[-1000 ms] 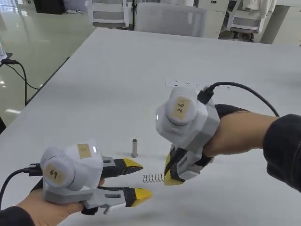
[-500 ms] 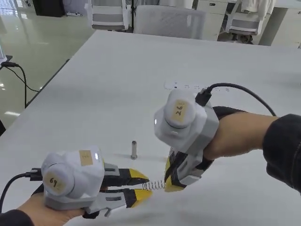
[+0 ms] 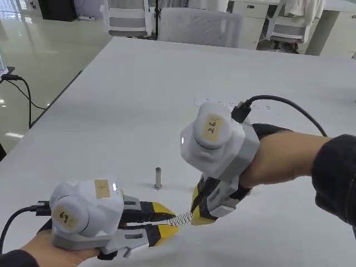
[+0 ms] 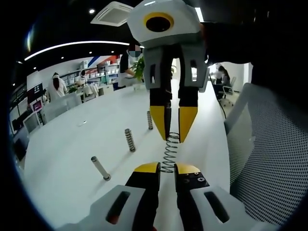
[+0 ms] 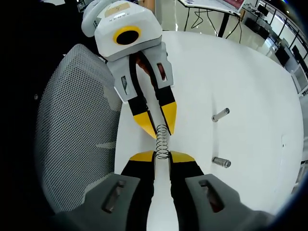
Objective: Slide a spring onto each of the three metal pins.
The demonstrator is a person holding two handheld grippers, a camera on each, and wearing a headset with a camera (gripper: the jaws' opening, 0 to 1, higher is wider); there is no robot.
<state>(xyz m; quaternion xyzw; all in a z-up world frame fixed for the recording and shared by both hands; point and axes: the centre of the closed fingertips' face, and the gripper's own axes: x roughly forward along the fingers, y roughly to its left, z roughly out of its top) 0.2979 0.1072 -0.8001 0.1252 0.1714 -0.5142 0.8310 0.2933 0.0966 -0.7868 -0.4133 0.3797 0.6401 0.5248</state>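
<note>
Two tools, left tool (image 3: 171, 220) and right tool (image 3: 197, 213), each tight around one end of the spring (image 4: 169, 151).

Open office; mesh chairs (image 3: 200, 25); long white table (image 3: 139, 100)

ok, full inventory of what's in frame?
loose coil spring: 1, silver, between both grippers' tips
bare metal pin: 1, grey, upright on table
metal pins wearing springs: 2, grey, in line beyond the bare pin
flat white table: 1, under everything
grey mesh chair: 1, far table edge
left gripper: white, yellow tips, shut on spring
right gripper: same, shut on spring
</note>
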